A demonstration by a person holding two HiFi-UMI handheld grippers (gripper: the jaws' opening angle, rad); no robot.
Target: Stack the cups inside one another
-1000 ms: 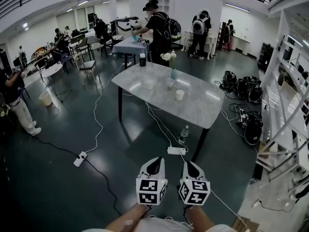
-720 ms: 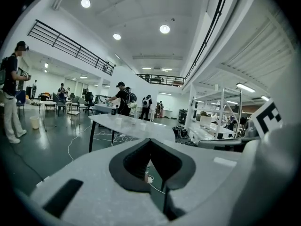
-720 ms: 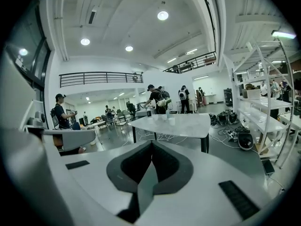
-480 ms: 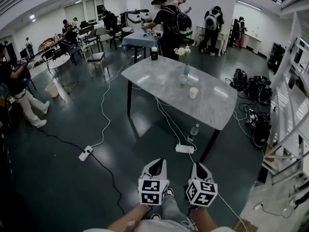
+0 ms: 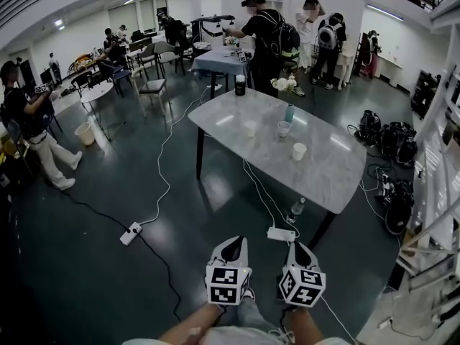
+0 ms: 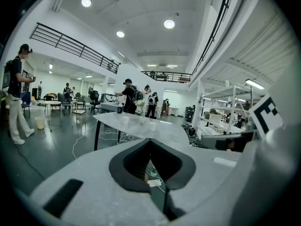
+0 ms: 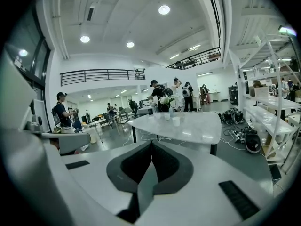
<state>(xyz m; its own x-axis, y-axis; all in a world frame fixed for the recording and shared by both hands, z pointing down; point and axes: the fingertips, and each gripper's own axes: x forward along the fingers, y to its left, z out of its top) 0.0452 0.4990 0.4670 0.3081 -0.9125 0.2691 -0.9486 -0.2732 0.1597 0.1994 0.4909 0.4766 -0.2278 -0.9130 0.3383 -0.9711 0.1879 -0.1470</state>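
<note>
I saw three small pale cups [image 5: 299, 151] standing upright and apart near the middle of the grey stone-look table [image 5: 327, 182] - none nested, and I couldn't tell their contents. A slim blue vase [image 5: 289, 113] just beside them held white flowers [image 5: 284, 84]. Well short of the table, my left gripper [image 5: 231, 244] and right gripper [image 5: 297, 248] hung side by side - each with its jaws pressed together on nothing.

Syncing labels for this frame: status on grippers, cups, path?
Left gripper and right gripper shut, empty. Three cups apart on table, well ahead, none stacked. Power strip and cables on floor between.
</note>
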